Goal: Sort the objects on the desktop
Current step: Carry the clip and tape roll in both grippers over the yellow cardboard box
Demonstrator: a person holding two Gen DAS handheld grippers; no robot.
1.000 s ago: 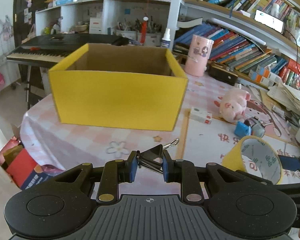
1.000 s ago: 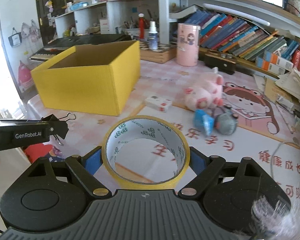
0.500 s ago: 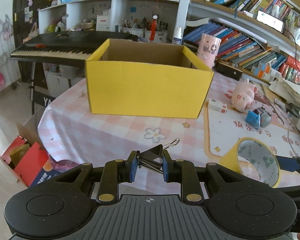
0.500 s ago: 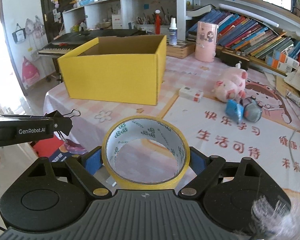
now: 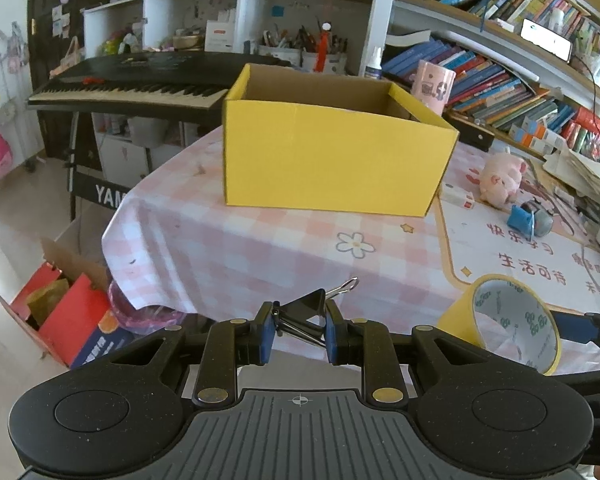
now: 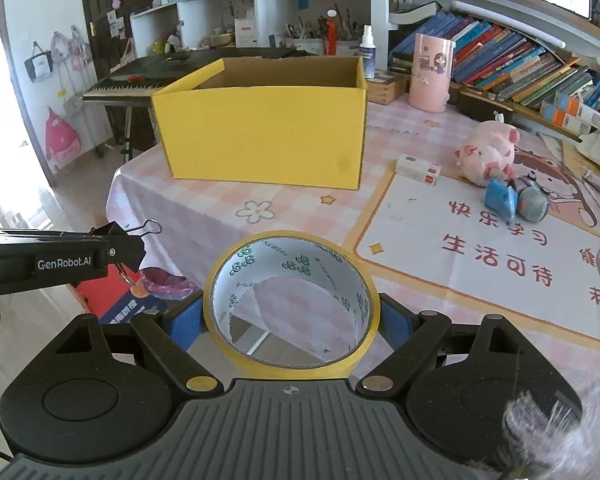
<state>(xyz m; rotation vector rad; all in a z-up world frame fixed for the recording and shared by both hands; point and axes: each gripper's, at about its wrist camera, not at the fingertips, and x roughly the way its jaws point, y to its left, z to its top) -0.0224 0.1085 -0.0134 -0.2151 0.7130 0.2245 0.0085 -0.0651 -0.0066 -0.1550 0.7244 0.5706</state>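
My left gripper is shut on a black binder clip, held in the air off the table's near edge. It also shows in the right wrist view. My right gripper is shut on a yellow tape roll, also seen in the left wrist view. An open yellow cardboard box stands on the pink checked tablecloth, well ahead of both grippers.
A pink plush pig, a blue and grey toy and a small white box lie right of the yellow box. A pink cup, bookshelves and a keyboard piano stand behind. Red boxes sit on the floor, left.
Both grippers have pulled back from the table with their loads; the yellow box looks smaller and farther, and the table's near edge and the floor have come into view.
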